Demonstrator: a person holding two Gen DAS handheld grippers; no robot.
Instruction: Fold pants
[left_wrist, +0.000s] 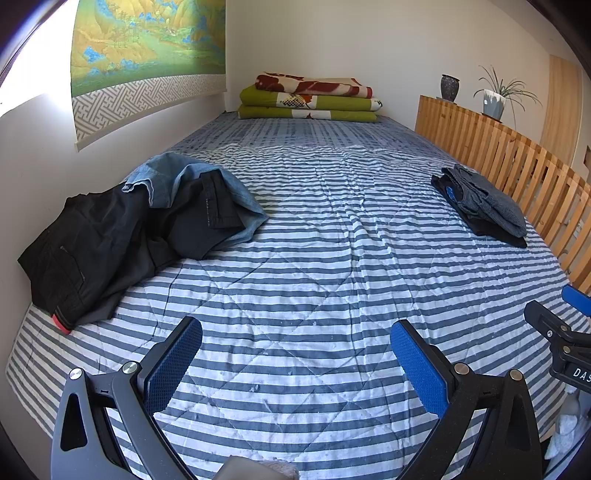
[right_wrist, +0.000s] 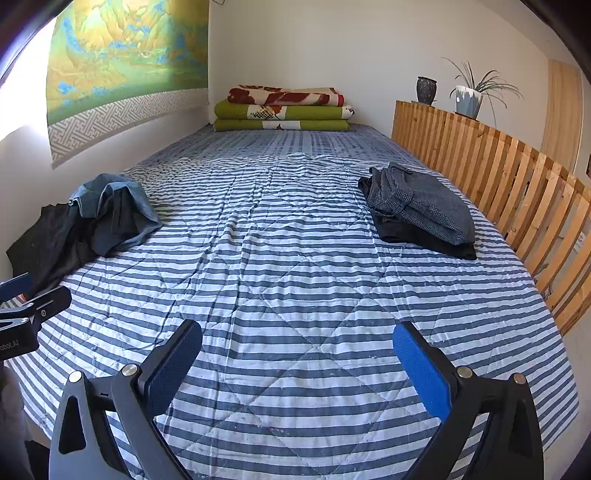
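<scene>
Bed (left_wrist: 314, 280), covered with a blue-and-white striped quilted spread, running from the near edge to the far wall. Left gripper (left_wrist: 295, 328): jaws spread as wide as they go, blue pads facing each other, nothing between them, poised over bare quilt near the foot of the bed and tilted downward. Right gripper (right_wrist: 297, 332): likewise fully spread and holding nothing, above the quilt, tilted downward; its edge shows at the right border of the left wrist view, just beside the left one. Unfolded pile (left_wrist: 122, 236): black pants heaped loosely with a light blue denim garment (left_wrist: 229, 188) draped over and under them, lying at the left side of the bed against the wall, well apart from both grippers; a small red tab shows at its near corner. Folded stack (right_wrist: 421, 210): 2 items, a grey checked garment on top of a black one, lying at the right side of the bed beside the wooden slatted rail (right_wrist: 498, 173). Folded blankets (left_wrist: 314, 98): 3 layers, 2 green below and 1 red-and-cream on top, at the head of the bed. Landscape wall hanging (left_wrist: 147, 48) on the left wall. Dark vase (right_wrist: 426, 90) and potted plant (right_wrist: 469, 98) stand on top of the rail's far end.
</scene>
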